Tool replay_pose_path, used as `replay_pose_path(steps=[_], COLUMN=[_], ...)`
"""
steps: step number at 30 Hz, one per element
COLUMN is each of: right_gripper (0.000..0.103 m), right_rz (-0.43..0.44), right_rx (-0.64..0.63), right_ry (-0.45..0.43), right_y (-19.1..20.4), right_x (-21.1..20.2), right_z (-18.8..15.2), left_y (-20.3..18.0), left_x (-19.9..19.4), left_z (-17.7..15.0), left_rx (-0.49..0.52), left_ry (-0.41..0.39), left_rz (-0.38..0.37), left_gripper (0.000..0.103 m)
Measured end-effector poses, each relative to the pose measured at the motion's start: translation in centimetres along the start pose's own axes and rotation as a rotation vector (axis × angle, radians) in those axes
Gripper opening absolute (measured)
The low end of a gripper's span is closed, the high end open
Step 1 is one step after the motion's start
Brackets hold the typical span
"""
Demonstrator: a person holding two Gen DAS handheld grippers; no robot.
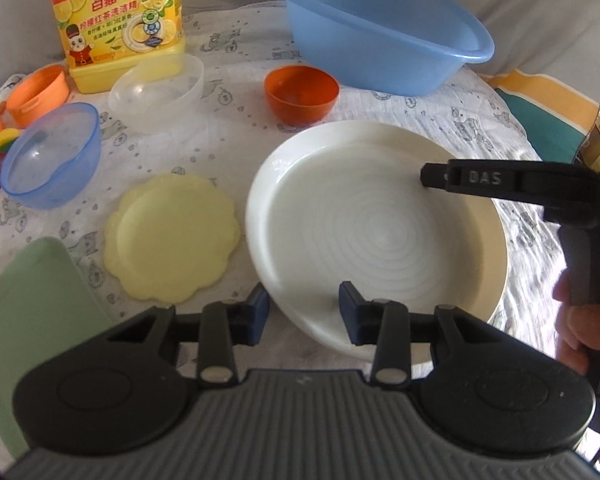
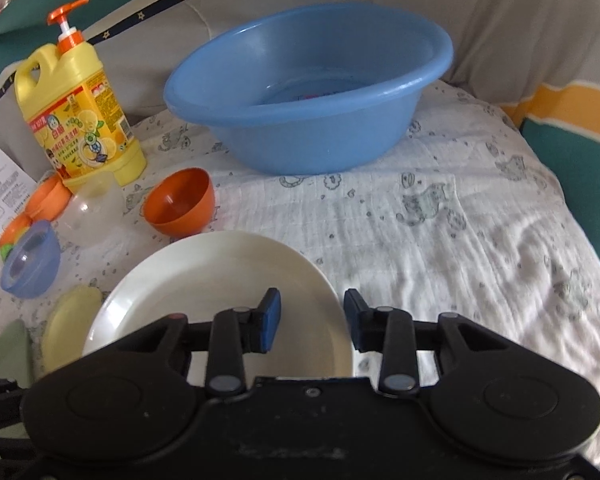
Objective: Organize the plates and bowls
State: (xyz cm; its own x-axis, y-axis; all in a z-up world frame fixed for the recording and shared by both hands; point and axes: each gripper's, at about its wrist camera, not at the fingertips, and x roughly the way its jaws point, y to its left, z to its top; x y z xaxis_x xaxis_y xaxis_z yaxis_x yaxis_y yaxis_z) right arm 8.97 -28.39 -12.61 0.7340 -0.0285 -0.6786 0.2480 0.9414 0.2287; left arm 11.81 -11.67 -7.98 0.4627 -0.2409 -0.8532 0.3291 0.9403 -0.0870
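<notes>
plate: large round white ceramic plate sat on the pale printed cloth, near the front edge of the table, right of the small yellow scalloped plastic plate.
left gripper: jaws narrowed across the plate's near rim, one blue pad outside the rim, one inside; looked clamped on the rim, though pad contact was partly hidden by the rim's curve.
right gripper: jaws drawn in across the plate's right-hand rim, left pad over the plate's inside, right pad outside over the cloth; read as gripping.
right gripper, other view: its black finger reached over the far right of the plate; a hand held the handle.
step in hand: two-handed pickup of the white plate, judged just secured, not yet lifted.
how to do it well: lift both sides together and keep it level, since a glazed rim can slip from rubber pads; no twisting between the two grips.
clearance: small orange plastic bowl sat just beyond the far rim; raise straight up before travelling.
likely destination: unclear; big blue plastic basin stood behind, well apart.
other dishes: clear plastic bowl, translucent blue bowl, untouched at left.
</notes>
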Motion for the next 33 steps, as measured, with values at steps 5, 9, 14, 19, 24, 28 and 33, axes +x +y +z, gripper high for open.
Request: replay_pose_path(steps=[5, 9, 14, 19, 24, 28, 33], right_gripper=[0.035, 0.035, 0.035, 0.035, 0.036, 0.036, 0.037], right_rz=[0.011, 0.015, 0.005, -0.003, -0.019, -0.03, -0.04], right_rx=[0.02, 0.04, 0.059, 0.067, 0.082, 0.093, 0.103], right_ry=[0.007, 0.013, 0.015, 0.014, 0.025, 0.051, 0.082], right_y=[0.3, 0.7, 1.8, 2.9, 3.4, 3.6, 3.9], right_x=[-2.8, -5.6, -9.6, -13.2, -15.5, -16.4, -16.5], right_z=[-1.8, -3.2, -4.9, -6.6, -8.8, -11.0, -12.7], left_y=[0.2, 0.4, 0.7, 1.0, 0.9, 1.1, 1.4], left_x=[-1.9, -4.0, -6.7, -9.1, -10.5, -10.8, -10.6], left_z=[-0.8, -2.0, -3.7, -5.6, -7.5, -8.9, -10.0], left_rx=[0.035, 0.05, 0.058, 0.068, 0.09, 0.101, 0.101], left_ry=[-0.008, -0.011, -0.012, -0.026, -0.02, -0.009, 0.009], left_rz=[0.01, -0.002, -0.019, -0.031, -0.044, -0.05, -0.049], left_gripper=[0.037, 0.037, 0.037, 0.037, 0.038, 0.038, 0.038])
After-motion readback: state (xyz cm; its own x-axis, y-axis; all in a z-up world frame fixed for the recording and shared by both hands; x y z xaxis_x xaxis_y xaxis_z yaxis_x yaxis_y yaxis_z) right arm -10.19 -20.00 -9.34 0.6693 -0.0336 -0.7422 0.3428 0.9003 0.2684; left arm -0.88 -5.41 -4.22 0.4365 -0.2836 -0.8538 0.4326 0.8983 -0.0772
